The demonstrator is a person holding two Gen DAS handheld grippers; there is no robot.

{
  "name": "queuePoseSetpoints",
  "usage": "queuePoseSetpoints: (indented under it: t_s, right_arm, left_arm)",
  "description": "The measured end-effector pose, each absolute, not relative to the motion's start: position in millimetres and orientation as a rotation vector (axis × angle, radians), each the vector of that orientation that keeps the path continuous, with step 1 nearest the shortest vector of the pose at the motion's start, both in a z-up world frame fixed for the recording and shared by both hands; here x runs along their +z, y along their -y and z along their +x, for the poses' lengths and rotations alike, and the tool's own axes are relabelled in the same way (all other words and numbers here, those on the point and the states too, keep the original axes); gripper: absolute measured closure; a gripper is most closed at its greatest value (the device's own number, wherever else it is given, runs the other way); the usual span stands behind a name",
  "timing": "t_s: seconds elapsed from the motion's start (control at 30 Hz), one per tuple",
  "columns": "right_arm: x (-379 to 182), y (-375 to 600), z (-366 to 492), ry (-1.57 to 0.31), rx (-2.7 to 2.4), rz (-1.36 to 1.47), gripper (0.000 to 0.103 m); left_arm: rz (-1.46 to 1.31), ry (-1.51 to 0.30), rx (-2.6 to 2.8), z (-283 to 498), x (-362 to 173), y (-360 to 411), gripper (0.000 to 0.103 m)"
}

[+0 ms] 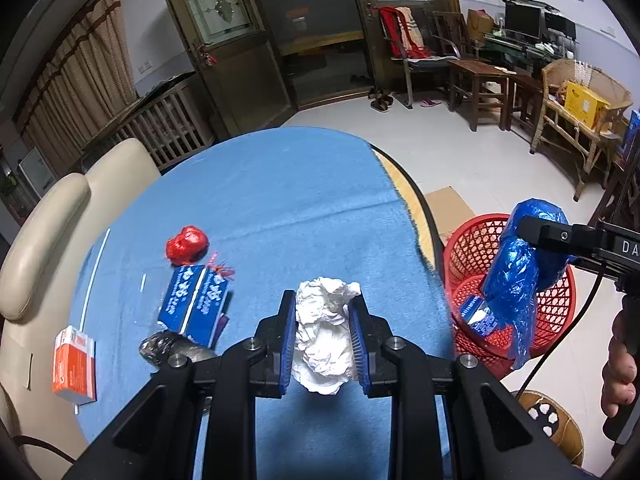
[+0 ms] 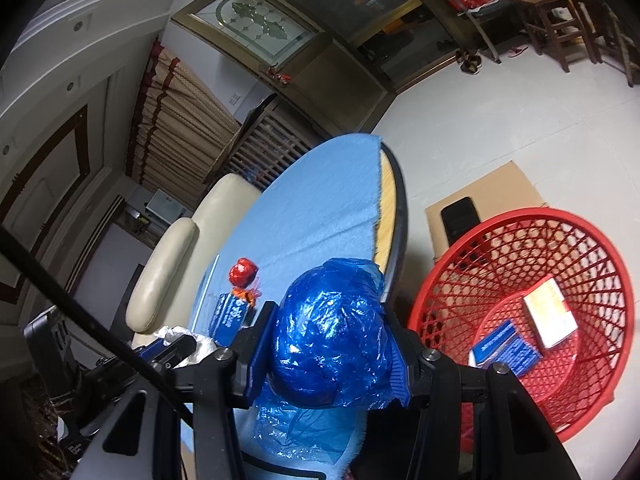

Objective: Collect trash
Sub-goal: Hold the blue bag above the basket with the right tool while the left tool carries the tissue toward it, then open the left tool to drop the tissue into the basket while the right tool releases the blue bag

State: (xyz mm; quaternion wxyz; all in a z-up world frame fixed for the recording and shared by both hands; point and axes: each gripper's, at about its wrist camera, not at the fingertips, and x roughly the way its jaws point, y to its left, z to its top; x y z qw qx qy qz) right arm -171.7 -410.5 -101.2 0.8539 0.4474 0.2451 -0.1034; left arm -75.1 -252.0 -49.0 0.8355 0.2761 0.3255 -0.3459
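Left wrist view: the left gripper [image 1: 323, 336] pinches a crumpled wad of white paper [image 1: 325, 336] between its two blue-padded fingers [image 1: 286, 340], holding it above the blue tablecloth [image 1: 280, 200] that covers the round table [image 1: 412, 196]. On the cloth to the left lie a crumpled red foil wad [image 1: 187, 245], a blue carton with white lettering [image 1: 195, 305], a dark crinkled wrapper [image 1: 168, 347] just beside the carton's near end, and an orange-and-white box [image 1: 74, 366] near the table's edge. A cream upholstered chair [image 1: 48, 232] stands against the table on the left.

To the right, off the table's edge, the right gripper [image 2: 326, 344] is closed on a bundle of blue plastic film [image 2: 332, 332], its fingers [image 2: 260, 340] pressing the bundle from both sides. In the left wrist view the bundle [image 1: 520, 276] hangs in front of the red mesh basket [image 1: 472, 248], with a loose tail of film trailing downward, and a person's hand [image 1: 620, 364] shows at the right border on the gripper's handle.

Right wrist view: the red mesh basket [image 2: 600, 240] stands on the pale floor [image 2: 500, 112] beside the table, to the right of the bundle. Inside it lie a blue carton [image 2: 506, 352] and a white-and-yellow box [image 2: 550, 318]. A sheet of brown cardboard [image 2: 496, 188] lies on the floor behind the basket, with a flat black object [image 2: 460, 220] resting on it.
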Motion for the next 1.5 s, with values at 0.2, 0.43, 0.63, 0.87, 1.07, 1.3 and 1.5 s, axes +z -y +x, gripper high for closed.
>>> queuePoseSetpoints:
  t_s: [0.2,0.43,0.63,0.87,1.07,1.3,1.5]
  right_arm:
    - [-106.3,423.8,-189.3,-0.501,-0.257,0.969,0.051]
    - [-109.2,439.1,-205.5,-0.483,-0.296,0.991,0.051]
    - [-115.0,449.6,-217.8,-0.477,-0.332,1.009,0.051]
    - [-123.9,461.8,-232.9,-0.469,-0.373,1.031,0.051]
    - [-129.8,470.2,-243.4,-0.466,-0.396,1.047,0.051]
    - [-134.6,472.9,-248.2,-0.475,-0.427,1.041,0.05]
    - [-140.3,477.8,-256.5,-0.473,-0.444,1.055,0.05]
  left_arm:
    - [0.619,-0.694,-0.766,-83.3,-55.8,271.6,0.076]
    - [0.666,-0.682,-0.795,-94.4,-60.7,294.4,0.076]
    - [0.702,-0.678,-0.827,-103.5,-66.7,314.4,0.076]
    - [0.737,-0.689,-0.866,-110.0,-79.7,330.5,0.076]
    - [0.757,-0.705,-0.882,-112.6,-86.6,344.8,0.076]
    - [0.767,-0.717,-0.905,-116.5,-91.7,359.0,0.076]
    - [0.787,-0.717,-0.916,-121.5,-96.9,367.4,0.076]
